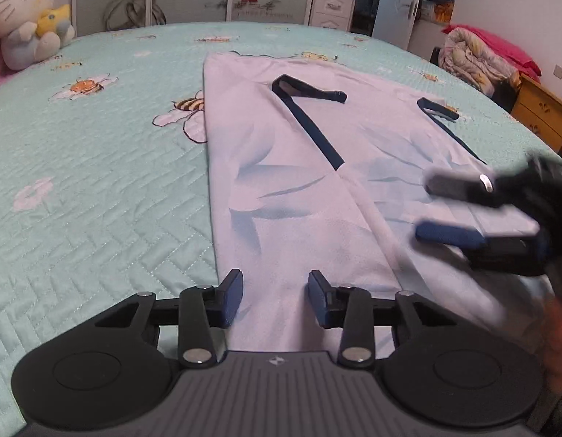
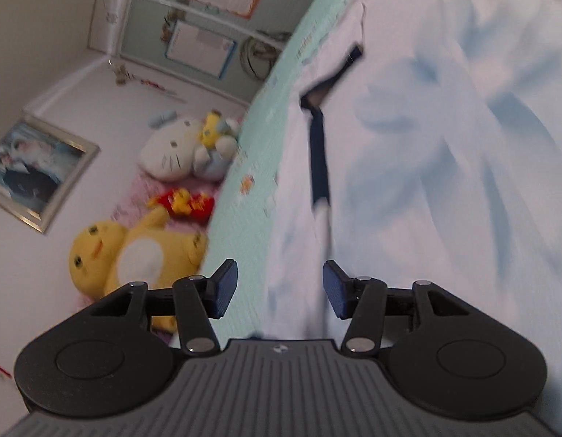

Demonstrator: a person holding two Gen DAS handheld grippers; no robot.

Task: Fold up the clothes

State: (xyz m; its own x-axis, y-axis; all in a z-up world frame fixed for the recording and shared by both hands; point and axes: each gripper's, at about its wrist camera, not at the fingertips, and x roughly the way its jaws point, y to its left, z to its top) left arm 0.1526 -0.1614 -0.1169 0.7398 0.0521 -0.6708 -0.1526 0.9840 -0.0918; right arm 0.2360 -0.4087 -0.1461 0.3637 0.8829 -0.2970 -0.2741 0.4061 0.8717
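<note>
Now the white garment (image 1: 303, 196) lies flat beneath both parted claws, ungripped.

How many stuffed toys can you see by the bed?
3, maybe more hidden. A white cat hugging a small yellow toy sits by the wall, a red-and-yellow toy lies below it, and a big yellow chick is nearest.

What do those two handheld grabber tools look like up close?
Both match: the left gripper and right gripper each have a ribbed grey body, black linkage arms with silver rivets, round black discs either side, and two dark-blue padded fingers. No cables or sleeves show.
</note>
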